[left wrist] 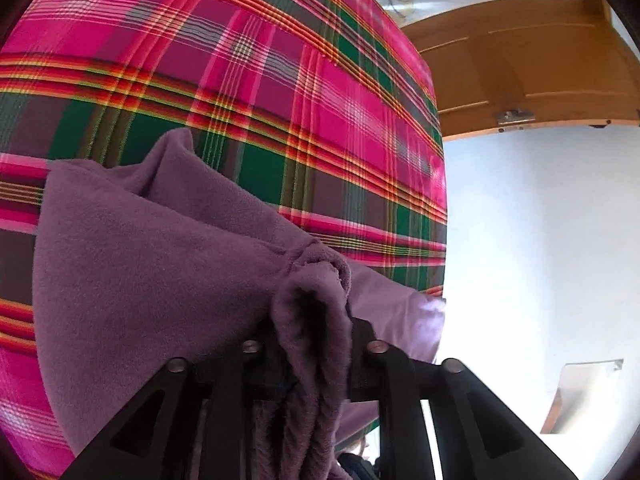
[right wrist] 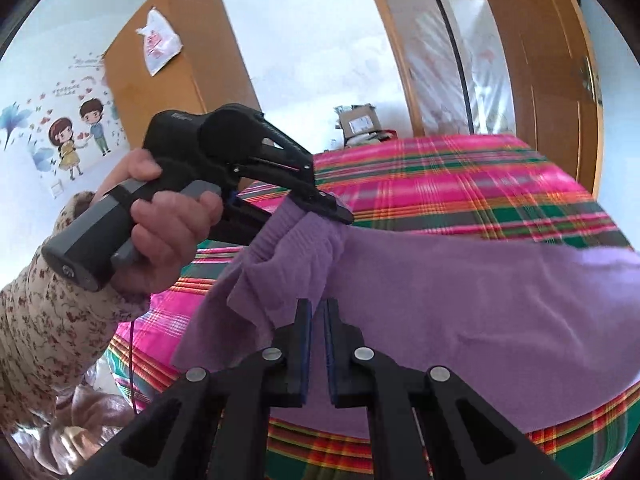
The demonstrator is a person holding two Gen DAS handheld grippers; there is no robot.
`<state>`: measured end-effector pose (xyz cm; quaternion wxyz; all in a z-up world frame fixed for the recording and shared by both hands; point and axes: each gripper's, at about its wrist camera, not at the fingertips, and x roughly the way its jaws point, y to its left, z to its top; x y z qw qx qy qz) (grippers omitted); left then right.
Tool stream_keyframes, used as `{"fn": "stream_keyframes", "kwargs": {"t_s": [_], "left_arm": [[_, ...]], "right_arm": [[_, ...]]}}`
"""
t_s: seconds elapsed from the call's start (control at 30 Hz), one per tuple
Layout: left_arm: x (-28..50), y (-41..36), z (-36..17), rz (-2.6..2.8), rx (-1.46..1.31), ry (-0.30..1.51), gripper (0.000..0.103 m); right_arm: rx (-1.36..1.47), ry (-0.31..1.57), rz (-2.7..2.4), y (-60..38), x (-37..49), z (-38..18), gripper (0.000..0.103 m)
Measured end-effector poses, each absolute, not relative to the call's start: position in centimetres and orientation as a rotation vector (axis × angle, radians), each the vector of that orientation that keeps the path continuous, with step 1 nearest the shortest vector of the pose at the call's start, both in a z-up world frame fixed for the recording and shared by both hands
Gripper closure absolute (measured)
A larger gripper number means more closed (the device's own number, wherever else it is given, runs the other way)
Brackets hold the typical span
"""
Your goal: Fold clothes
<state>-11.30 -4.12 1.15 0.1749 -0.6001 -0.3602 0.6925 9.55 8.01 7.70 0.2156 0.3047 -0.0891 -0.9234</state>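
- Over a plaid bed [right wrist: 460, 184], a purple garment [right wrist: 460, 292] hangs draped between the two grippers, its lower part lying on the cover.
- Left gripper [right wrist: 334, 210]: seen from the right wrist view, the jaws pinch a bunched ribbed edge of the garment, and cloth spills below the tips.
- Left wrist view: a thick fold of the garment [left wrist: 160, 264] runs down between the fingers [left wrist: 360, 360] and hides the tips.
- Right gripper [right wrist: 318, 344]: the pads stand almost together with a thin gap; cloth lies right behind the tips, but I can't tell if any is caught.
- Hand [right wrist: 168, 232] in a floral sleeve [right wrist: 44, 320] grips the left gripper's handle, at left.
- Far side: wardrobe [right wrist: 160, 52] with a plastic bag [right wrist: 160, 40], cartoon wall sticker [right wrist: 76, 136], wooden door [right wrist: 532, 60].
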Motion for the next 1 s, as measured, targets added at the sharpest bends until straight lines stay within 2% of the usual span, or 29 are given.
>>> {"fn": "stream_keyframes", "kwargs": {"t_s": [0.07, 0.13, 0.2, 0.4, 0.5, 0.67, 0.73, 0.8, 1.0], "left_arm": [[-11.5, -4.0, 0.9, 1.957, -1.698, -1.029, 0.073], [-11.5, -3.6, 0.9, 1.973, -1.698, -1.002, 0.073], [-11.5, -3.3, 0.9, 1.985, -1.698, -0.980, 0.073], [-10.8, -3.5, 2.1, 2.053, -1.606, -0.940, 0.071], [-10.4, -3.2, 2.8, 2.094, -1.547, -0.903, 0.061], [-10.4, -1.9, 3.0, 2.107, -1.554, -0.799, 0.060], [-10.3, -2.4, 2.7, 2.084, -1.561, -0.833, 0.060], [-10.3, -2.8, 2.4, 2.063, -1.563, -0.867, 0.059], [-10.2, -3.1, 1.1, 2.011, -1.611, -0.933, 0.059]], "right_arm": [[0.872, -0.284, -2.551, 8.6, 9.1, 7.2, 0.095], [0.903, -0.336, -2.532, 9.3, 8.5, 6.8, 0.090], [0.931, -0.404, -2.521, 10.2, 8.0, 6.3, 0.080], [0.942, -0.594, -2.455, 12.7, 6.9, 5.1, 0.063], [0.973, -0.692, -2.421, 13.9, 6.1, 4.4, 0.061], [1.025, -0.865, -2.339, 15.5, 5.1, 3.0, 0.060], [0.998, -0.920, -2.289, 15.9, 4.9, 2.7, 0.059], [0.984, -0.971, -2.228, 16.1, 4.7, 2.3, 0.052], [0.983, -1.039, -2.098, 16.3, 3.3, 1.4, 0.051]]}}
